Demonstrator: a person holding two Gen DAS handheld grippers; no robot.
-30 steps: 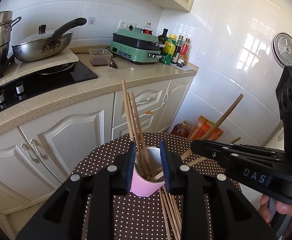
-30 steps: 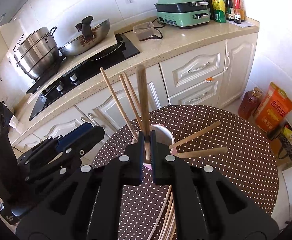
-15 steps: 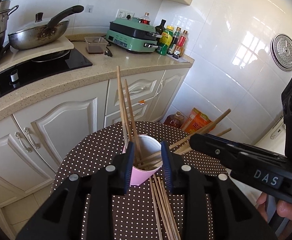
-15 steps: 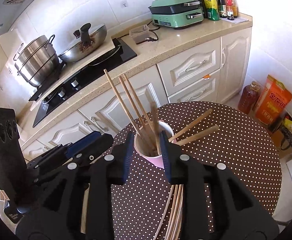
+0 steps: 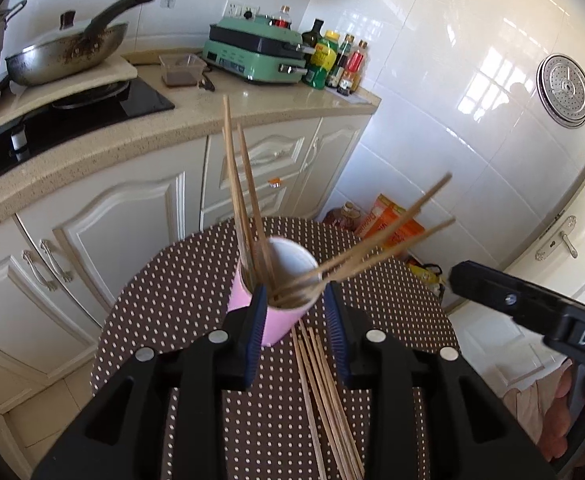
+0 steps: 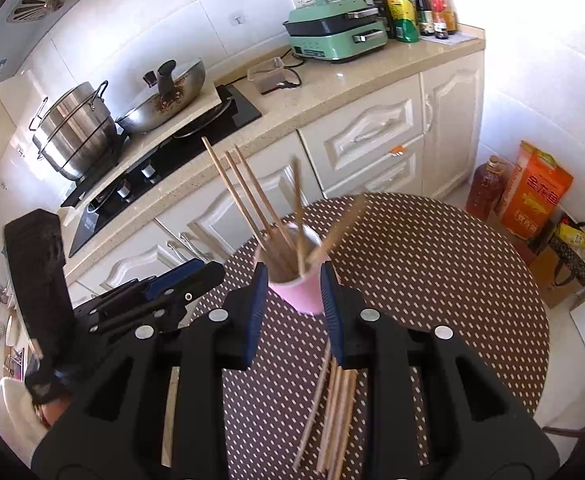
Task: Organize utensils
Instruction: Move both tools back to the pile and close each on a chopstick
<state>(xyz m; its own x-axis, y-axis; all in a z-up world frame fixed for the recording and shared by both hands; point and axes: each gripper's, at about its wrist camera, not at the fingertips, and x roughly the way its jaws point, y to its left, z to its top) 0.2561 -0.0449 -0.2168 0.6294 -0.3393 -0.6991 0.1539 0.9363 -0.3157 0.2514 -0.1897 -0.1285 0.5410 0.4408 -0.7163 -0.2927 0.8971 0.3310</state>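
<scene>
Kitchen scene from two gripper-mounted fisheye cams. Biggest: cream cabinets w/ a speckled stone counter (image 5: 196, 120) carrying a black hob, a steel wok (image 5: 64, 58), a mint-green electric cooker (image 5: 260, 54) and a row of sauce bottles (image 5: 338, 64); a steel stockpot (image 6: 74, 134) sits at the hob's far end. In front, a round table w/ brown white-dotted cloth (image 6: 432, 264). On it stands a pink paper cup (image 5: 270, 312), white inside, upright, holding several wooden chopsticks (image 5: 238, 196) that fan out, some near vertical, some leaning low to the right. More loose chopsticks (image 5: 324, 392) lie flat on the cloth just beside the cup, nearer the cams. Left gripper (image 5: 292, 328) hovers over the cup's near side, jaws narrowly apart and easing wider, pads either side of the cup but not pressing. Right gripper (image 6: 292, 304) likewise straddles the cup, jaws narrowly parted, nothing held. Handling, as a guess: chopsticks are light, stiff, thin, smooth, apt to roll or slip; best pinched mid-shaft. The cup looks light and tippy, so steady it. Writing: "DAS" on the right gripper's body; an orange carton (image 6: 532, 196) on the floor bears Chinese characters, too small to read.
</scene>
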